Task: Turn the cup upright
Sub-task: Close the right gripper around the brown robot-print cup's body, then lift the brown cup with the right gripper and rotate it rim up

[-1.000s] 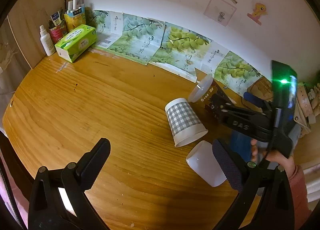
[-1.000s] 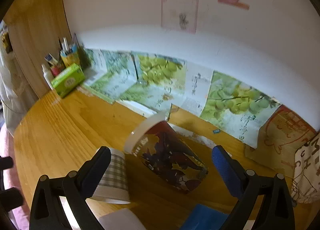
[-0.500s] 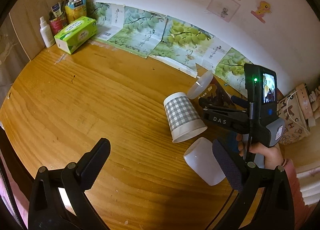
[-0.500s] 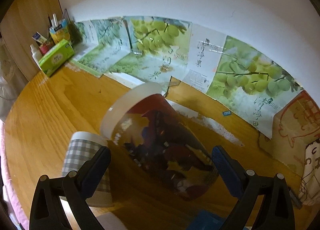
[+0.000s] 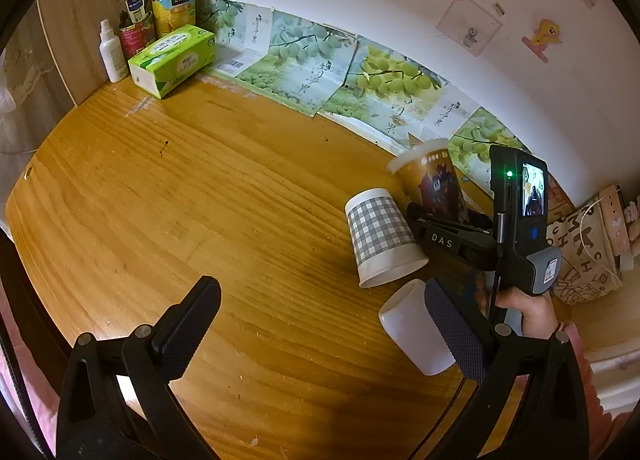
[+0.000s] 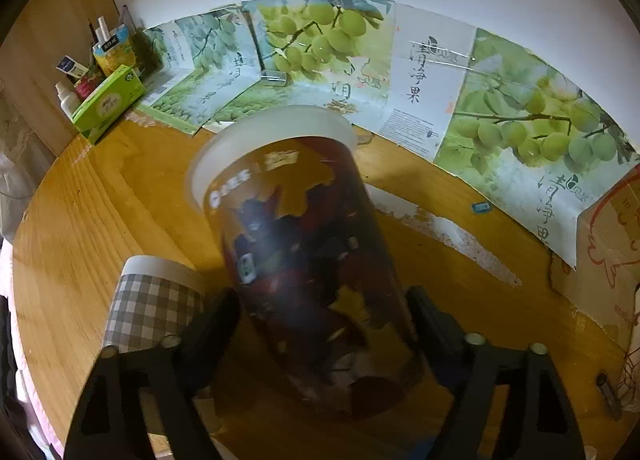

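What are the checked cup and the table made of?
The checked cup looks like paper: matte printed check, thin rolled white rim. The table looks like varnished wood: clear grain lines and a glossy sheen, though it could be a veneer.

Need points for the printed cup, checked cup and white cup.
printed cup (image 6: pixel 304 260), right wrist view, middle of its side wall
checked cup (image 5: pixel 378 230), left wrist view, checked side
white cup (image 5: pixel 412 324), left wrist view, side wall

We have the printed cup (image 6: pixel 312 260) between the right gripper (image 6: pixel 320 324) jaws, rim away from them. Checked cup (image 6: pixel 156 300) sits just left of the left jaw, tissue box (image 6: pixel 108 100) far ahead-left on the table (image 6: pixel 100 196).
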